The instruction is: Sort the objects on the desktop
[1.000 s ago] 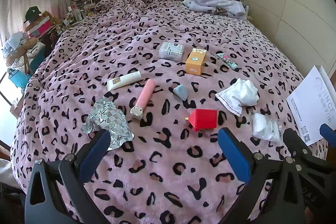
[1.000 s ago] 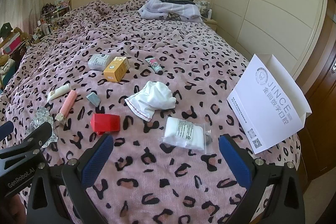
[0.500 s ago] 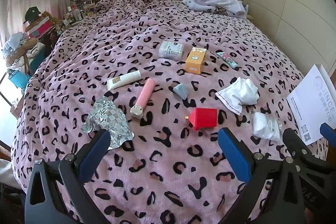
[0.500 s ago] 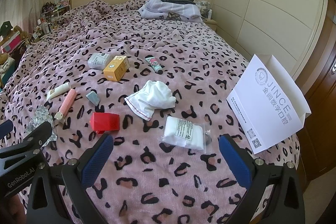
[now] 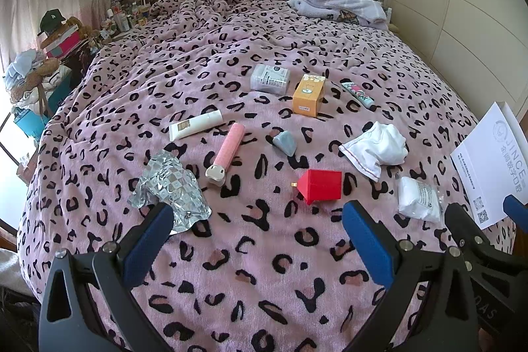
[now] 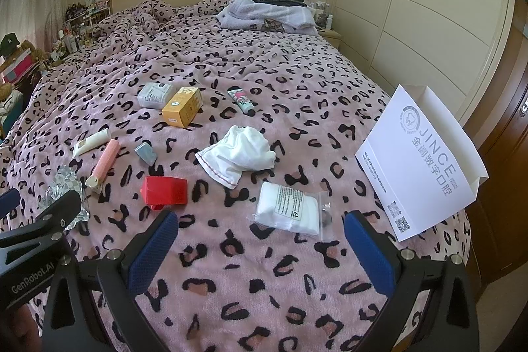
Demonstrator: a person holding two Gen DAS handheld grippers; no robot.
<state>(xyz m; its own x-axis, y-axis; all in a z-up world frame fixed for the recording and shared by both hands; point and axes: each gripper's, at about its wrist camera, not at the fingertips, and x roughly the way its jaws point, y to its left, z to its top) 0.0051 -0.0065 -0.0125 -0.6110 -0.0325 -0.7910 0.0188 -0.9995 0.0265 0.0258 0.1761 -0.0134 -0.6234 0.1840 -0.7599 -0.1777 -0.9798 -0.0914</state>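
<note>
We hold left hand-held gripper (image 5: 257, 233) and right hand-held gripper (image 6: 260, 240) spread wide, empty, above the bed's (image 6: 264, 286) near edge | unsorted objects scattered mid-bed, red box (image 6: 165, 189) nearest | white bag (image 6: 425, 160) stands right, likely for sorting into

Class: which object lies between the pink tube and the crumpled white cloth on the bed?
The small grey-blue wedge lies between the pink tube and the white cloth, shown in both wrist views.
</note>
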